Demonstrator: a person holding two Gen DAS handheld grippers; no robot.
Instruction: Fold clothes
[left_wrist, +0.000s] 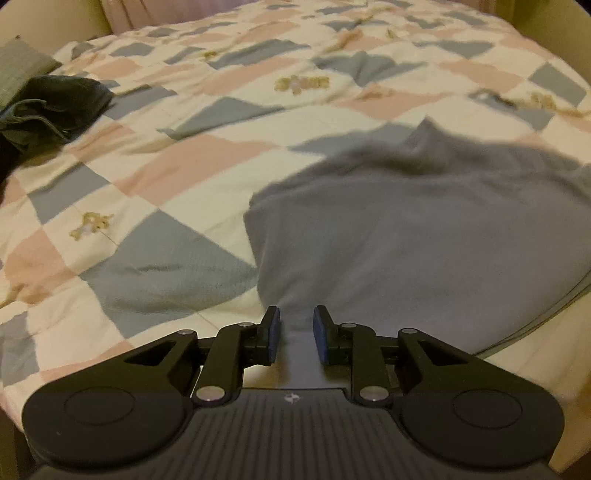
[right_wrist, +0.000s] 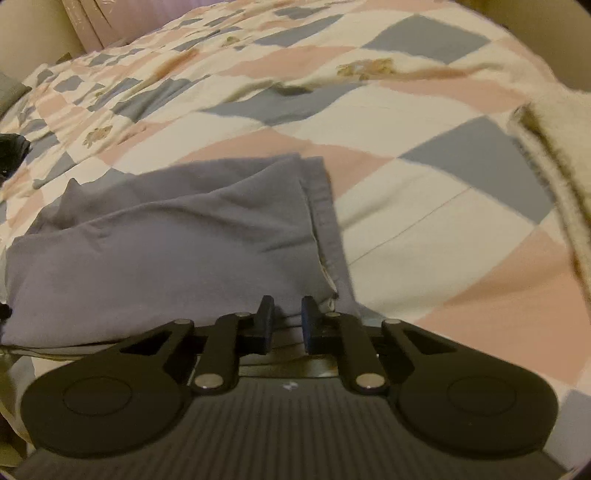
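A grey garment (left_wrist: 406, 236) lies spread on the checked quilt (left_wrist: 184, 158) near the bed's front edge. My left gripper (left_wrist: 295, 325) is shut on the garment's near left corner, the cloth bunched between the blue pads. In the right wrist view the same grey garment (right_wrist: 177, 243) lies with its hemmed edge on the right. My right gripper (right_wrist: 287, 317) is shut on the near right corner by that hem, with cloth between the pads.
A dark garment (left_wrist: 48, 107) lies in a heap at the far left of the bed, next to a grey pillow (left_wrist: 18, 66). A cream fleecy cloth (right_wrist: 554, 155) lies at the right side of the bed. Walls surround the bed.
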